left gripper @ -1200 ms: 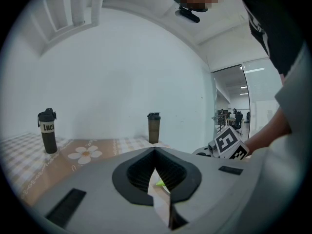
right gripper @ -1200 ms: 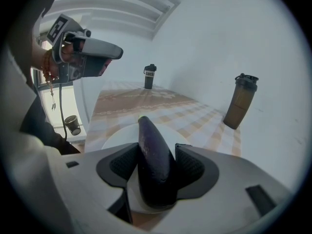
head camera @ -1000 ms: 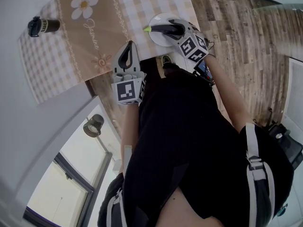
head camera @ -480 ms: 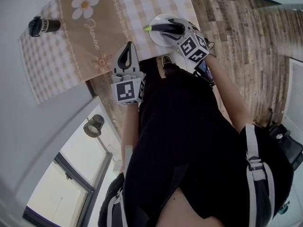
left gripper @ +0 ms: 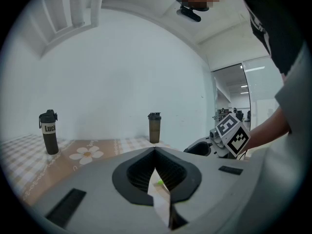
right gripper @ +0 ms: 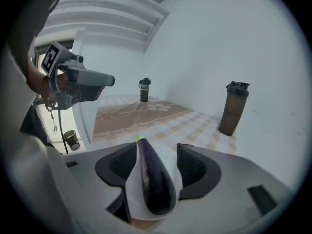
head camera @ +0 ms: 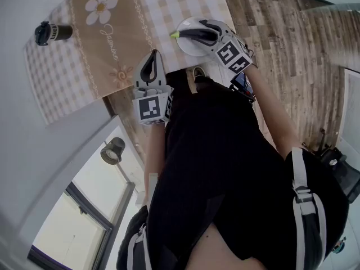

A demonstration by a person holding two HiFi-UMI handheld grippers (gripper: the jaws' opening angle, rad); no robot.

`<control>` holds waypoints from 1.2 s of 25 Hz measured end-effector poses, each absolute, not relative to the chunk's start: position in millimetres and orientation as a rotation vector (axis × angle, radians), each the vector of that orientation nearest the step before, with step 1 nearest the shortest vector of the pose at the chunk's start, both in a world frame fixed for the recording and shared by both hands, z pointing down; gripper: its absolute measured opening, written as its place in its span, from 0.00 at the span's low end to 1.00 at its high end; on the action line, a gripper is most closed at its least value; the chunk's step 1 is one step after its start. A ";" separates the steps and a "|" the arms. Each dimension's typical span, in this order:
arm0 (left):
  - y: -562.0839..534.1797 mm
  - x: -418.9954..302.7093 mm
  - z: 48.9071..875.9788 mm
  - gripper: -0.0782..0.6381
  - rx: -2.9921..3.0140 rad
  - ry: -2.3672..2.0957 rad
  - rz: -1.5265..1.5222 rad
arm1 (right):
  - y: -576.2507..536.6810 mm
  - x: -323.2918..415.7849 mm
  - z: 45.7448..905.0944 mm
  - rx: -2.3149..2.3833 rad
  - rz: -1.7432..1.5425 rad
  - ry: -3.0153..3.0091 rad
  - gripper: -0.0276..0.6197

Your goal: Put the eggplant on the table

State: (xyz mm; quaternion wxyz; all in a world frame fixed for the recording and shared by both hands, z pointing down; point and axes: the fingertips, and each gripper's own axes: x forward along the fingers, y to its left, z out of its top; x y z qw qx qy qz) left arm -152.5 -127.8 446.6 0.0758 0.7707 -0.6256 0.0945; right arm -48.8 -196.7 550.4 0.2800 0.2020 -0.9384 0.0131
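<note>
Eggplant lying on white plate at counter edge. Right hand-held gripper has widened and lifted slightly, released, jaws straddling it. Left hand-held gripper clenched, empty. Looks set down.

A checked beige tablecloth printed with a daisy carries an upright black bottle near one end, a brown shaker bottle by the white wall and a white plate at its edge, above a wood-plank floor with a small dark bucket
</note>
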 end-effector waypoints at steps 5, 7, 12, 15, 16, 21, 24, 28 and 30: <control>-130.0 -151.8 444.2 0.11 2.319 -1.876 0.281 | -201.5 -49.3 534.4 0.571 0.083 -2.567 0.46; -132.0 -151.4 443.1 0.11 2.324 -1.876 0.279 | -203.7 -48.8 529.4 0.577 0.103 -2.584 0.46; -135.8 -147.2 439.6 0.11 2.340 -1.872 0.274 | -208.6 -43.2 515.0 0.606 0.123 -2.615 0.46; -137.8 -144.3 436.8 0.11 2.351 -1.869 0.270 | -210.7 -41.3 499.2 0.618 0.116 -2.645 0.45; -138.8 -143.7 436.3 0.11 2.354 -1.869 0.270 | -212.1 -41.1 493.8 0.623 0.115 -2.659 0.45; -143.8 -140.7 432.1 0.11 2.376 -1.868 0.262 | -223.2 -41.6 469.0 0.656 0.111 -2.724 0.45; -144.5 -138.5 427.2 0.11 2.393 -1.866 0.253 | -227.1 -39.6 450.5 0.690 0.097 -2.760 0.45; -148.7 -136.0 415.6 0.11 2.419 -1.866 0.218 | -230.5 -36.8 425.1 0.725 0.078 -2.816 0.41; -152.3 -134.7 408.5 0.11 2.435 -1.866 0.200 | -232.9 -35.6 414.1 0.742 0.065 -2.840 0.41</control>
